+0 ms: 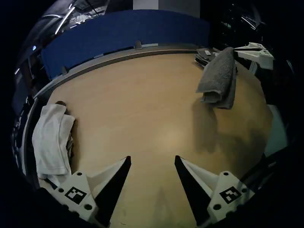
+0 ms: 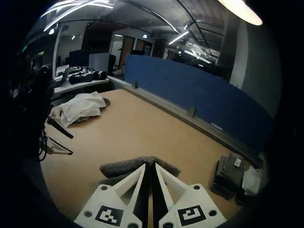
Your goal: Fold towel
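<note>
1. Toward the upper right of the left gripper view, a gray towel hangs in a doubled-over bundle above a pale wooden table. It casts a soft shadow on the wood below it.
2. Its top edge meets the right gripper, whose white fingers reach in from the right edge.
3. From the right gripper view, the right gripper has its two fingers drawn almost together. The gray towel is bunched across their tips and pinched between them.
4. Low in its own view, the left gripper has its fingers spread wide with bare table between them. The towel is ahead and to its right, well apart from it.
5. Each finger carries a black-and-white square marker with a blocky pattern.
6. A crumpled white towel lies at the table's left edge, far from the gray one.
7. A stack of dark folded cloths sits near the far right corner. A small white tag on it is too small to read.
8. A blue partition runs along the table's far edge.
</note>
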Action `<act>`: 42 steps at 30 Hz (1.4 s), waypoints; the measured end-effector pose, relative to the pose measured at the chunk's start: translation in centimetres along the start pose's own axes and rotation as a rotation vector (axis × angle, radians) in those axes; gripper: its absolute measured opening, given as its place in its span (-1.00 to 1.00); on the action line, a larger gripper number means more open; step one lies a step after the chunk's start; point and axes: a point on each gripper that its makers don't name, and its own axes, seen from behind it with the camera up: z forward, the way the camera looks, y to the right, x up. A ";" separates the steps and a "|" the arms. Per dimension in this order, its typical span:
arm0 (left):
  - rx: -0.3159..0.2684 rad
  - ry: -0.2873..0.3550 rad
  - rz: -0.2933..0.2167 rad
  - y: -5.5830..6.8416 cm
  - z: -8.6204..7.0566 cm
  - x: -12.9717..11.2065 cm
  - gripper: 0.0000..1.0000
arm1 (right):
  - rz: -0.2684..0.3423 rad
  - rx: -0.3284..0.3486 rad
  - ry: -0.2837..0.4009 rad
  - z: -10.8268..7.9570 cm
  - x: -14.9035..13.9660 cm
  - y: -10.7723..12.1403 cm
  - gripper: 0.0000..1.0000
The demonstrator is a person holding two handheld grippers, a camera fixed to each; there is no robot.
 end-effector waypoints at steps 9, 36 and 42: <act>0.005 -0.002 0.005 0.4 0.2 0.4 0.70 | 0.009 -0.083 -0.024 -1.3 -1.7 6.1 -0.94; 0.030 -0.024 0.004 0.7 0.5 0.4 0.70 | 0.015 -0.222 -0.064 -1.5 -4.0 19.9 -0.94; 0.034 -0.029 0.005 0.7 0.5 0.3 0.70 | 0.016 -0.231 -0.069 -0.8 -4.4 21.2 -0.94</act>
